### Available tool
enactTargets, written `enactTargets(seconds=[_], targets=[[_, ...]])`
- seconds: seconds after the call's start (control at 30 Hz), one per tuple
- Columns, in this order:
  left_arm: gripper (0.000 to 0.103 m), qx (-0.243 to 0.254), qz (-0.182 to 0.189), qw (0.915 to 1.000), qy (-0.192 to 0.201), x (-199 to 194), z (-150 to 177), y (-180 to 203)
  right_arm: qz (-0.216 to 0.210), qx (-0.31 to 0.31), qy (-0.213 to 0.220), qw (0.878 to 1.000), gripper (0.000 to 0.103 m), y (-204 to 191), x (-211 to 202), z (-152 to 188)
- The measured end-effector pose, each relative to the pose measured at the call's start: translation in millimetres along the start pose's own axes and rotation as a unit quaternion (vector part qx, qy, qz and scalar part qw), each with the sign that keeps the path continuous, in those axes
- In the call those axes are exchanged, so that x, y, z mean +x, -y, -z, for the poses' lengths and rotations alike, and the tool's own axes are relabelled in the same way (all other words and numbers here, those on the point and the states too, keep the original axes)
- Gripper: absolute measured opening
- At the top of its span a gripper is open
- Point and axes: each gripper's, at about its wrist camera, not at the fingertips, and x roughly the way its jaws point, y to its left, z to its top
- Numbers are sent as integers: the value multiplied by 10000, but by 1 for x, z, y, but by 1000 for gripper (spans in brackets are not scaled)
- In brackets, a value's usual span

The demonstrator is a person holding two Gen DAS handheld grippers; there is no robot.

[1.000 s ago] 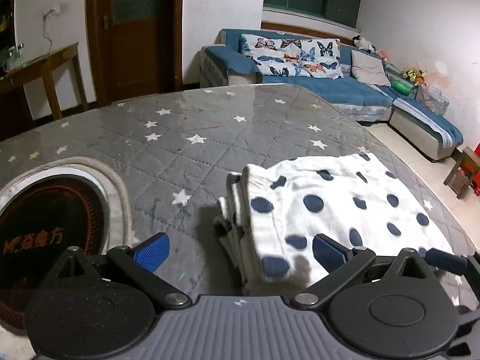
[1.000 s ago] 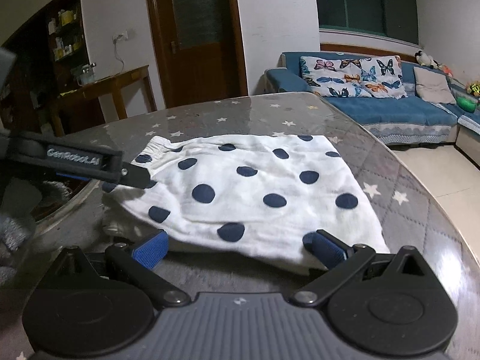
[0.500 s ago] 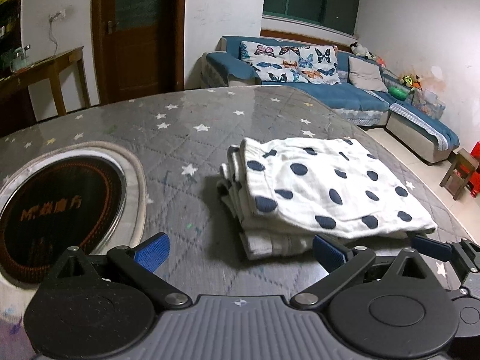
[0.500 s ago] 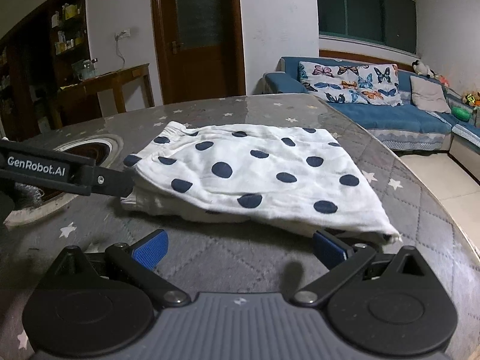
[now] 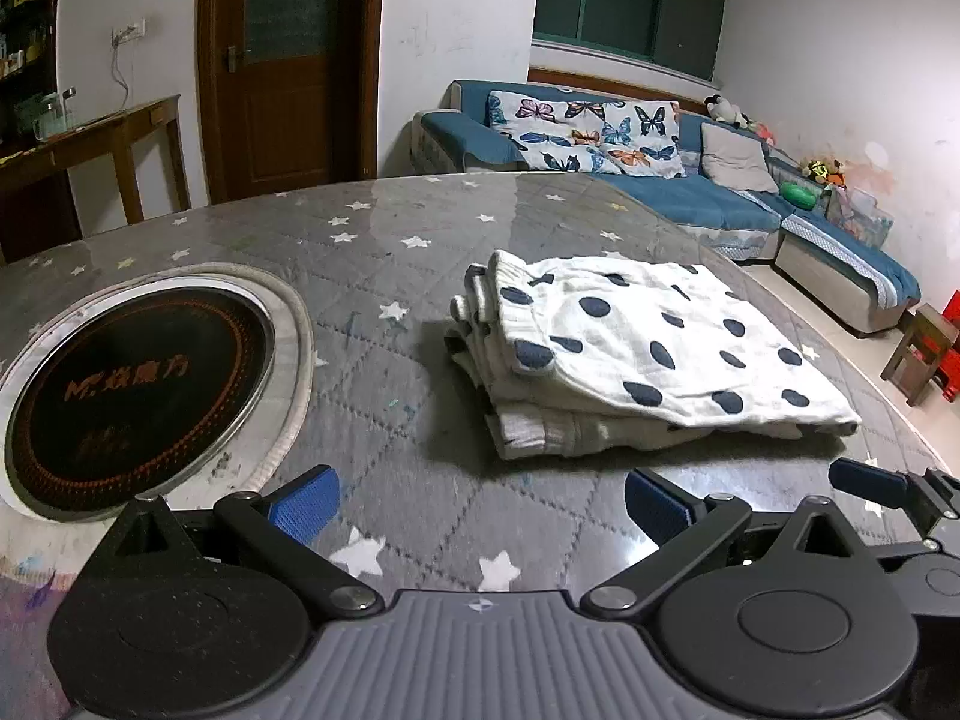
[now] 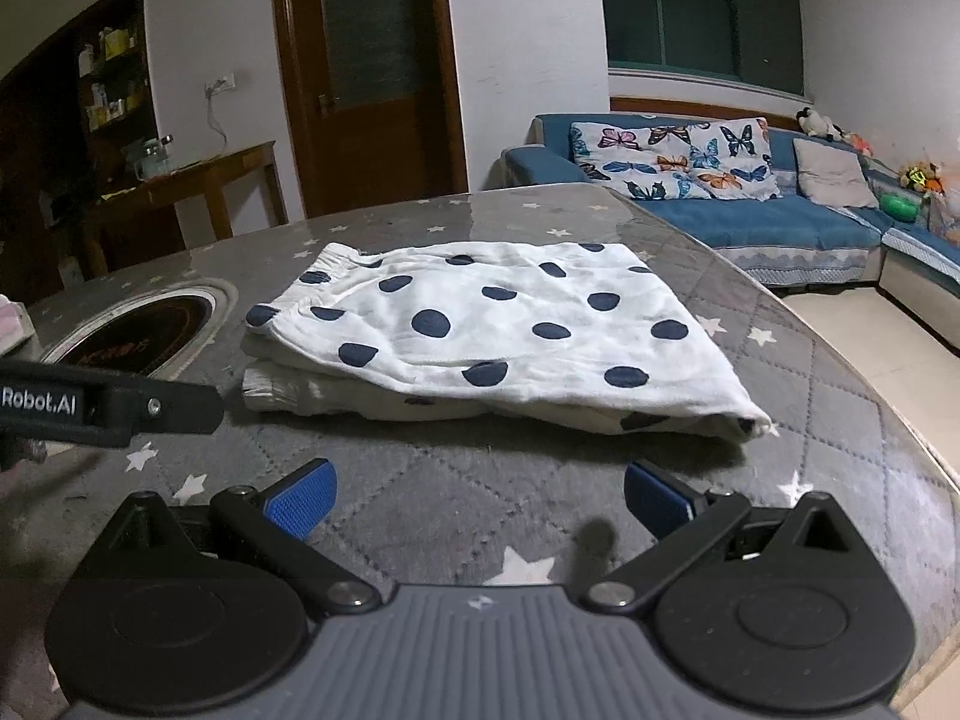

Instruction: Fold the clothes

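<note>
A white garment with dark blue dots (image 5: 636,354) lies folded in a neat stack on the grey star-patterned table (image 5: 384,420); it also shows in the right wrist view (image 6: 486,330). My left gripper (image 5: 480,501) is open and empty, a short way in front of the stack's left end. My right gripper (image 6: 480,495) is open and empty, in front of the stack's near edge. The left gripper's arm (image 6: 108,405) shows at the left of the right wrist view.
A round black hotplate (image 5: 138,390) is set into the table to the left of the stack. The table's right edge (image 6: 900,414) drops to a tiled floor. A blue sofa (image 5: 690,180), a wooden door (image 5: 288,60) and a side table (image 5: 90,144) stand beyond.
Both grippers have pulled back from the folded garment, which now lies free on the table. The jaws stayed open.
</note>
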Motion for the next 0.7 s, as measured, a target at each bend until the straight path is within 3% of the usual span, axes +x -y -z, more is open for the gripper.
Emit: enactTargets(seconds=[0.7], targets=[[103,-57,-67,10000,-27,-15,26,3,86,42,-32,9999,103,-2,-11,10]])
